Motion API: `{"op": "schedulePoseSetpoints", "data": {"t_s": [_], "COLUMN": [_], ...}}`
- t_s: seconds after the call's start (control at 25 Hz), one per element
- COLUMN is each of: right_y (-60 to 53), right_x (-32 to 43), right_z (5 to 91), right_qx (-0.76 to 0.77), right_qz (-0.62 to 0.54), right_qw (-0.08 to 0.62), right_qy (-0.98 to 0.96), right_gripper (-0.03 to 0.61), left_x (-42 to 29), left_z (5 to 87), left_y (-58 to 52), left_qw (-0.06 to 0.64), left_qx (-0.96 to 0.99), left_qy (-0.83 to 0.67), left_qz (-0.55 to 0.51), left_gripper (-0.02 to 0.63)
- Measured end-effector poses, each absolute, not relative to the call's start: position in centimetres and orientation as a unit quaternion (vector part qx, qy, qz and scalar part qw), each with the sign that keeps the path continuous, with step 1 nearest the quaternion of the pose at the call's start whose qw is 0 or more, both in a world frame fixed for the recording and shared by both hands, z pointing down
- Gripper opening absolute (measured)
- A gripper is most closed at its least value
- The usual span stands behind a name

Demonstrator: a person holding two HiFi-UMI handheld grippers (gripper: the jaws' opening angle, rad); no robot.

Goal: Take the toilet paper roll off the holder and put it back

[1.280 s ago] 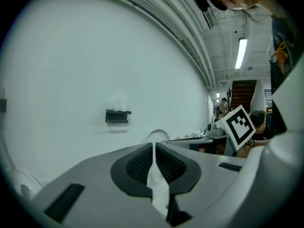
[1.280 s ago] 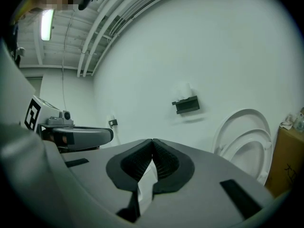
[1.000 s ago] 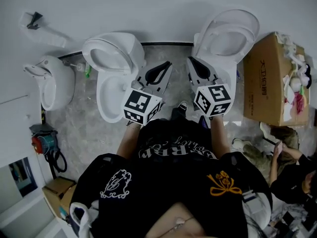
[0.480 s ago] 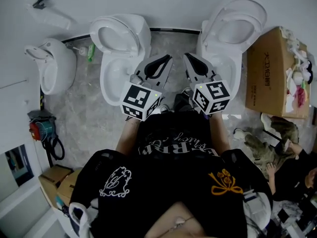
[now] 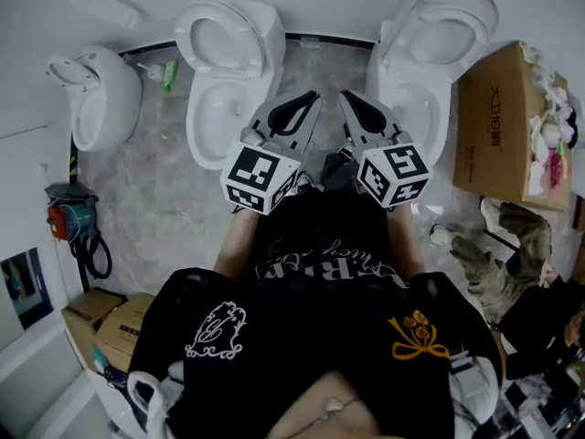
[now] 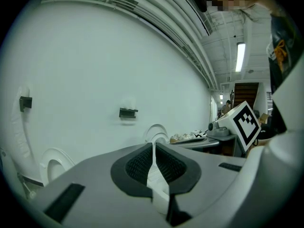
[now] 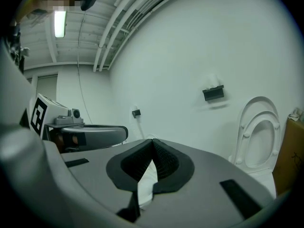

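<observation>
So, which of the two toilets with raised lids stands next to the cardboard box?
The right-hand toilet: the cardboard box stands directly at its side. The left-hand toilet has a small green thing beside it instead.

Left gripper [image 6: 153,145] with fingers together, before a white wall [image 6: 95,70] with a small black bracket [image 6: 128,112], possibly a holder.

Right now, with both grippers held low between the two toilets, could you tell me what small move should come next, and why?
Probably raise the right gripper toward the dark wall bracket, which is likely the holder. Both it and the left gripper are shut, empty and well short of the wall, so nothing can be gripped. I cannot make out a roll from here.
</observation>
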State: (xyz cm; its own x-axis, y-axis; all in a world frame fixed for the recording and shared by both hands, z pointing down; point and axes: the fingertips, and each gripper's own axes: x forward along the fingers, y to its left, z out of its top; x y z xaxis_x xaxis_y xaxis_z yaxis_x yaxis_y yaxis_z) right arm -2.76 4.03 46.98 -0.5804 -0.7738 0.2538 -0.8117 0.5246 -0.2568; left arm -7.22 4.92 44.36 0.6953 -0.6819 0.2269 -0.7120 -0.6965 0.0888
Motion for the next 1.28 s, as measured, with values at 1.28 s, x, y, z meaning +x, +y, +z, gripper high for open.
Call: {"op": "schedulePoseSetpoints", "data": {"t_s": [1.28], "right_y": [9.0], "right_x": [-1.3], "right_z": [46.3], "right_qx": [0.465], "right_qz": [0.158], "right_qw": [0.063], "right_qy": [-0.869], "right_gripper": [0.014], "left_x": [-6.1], "left_z": [43.6], "left_y": [10.5], "left_qw": [0.058], "left_qx": [0.925], "left_qy": [-0.367], "left_qz": [0.084], "left_gripper": [0.032]}}
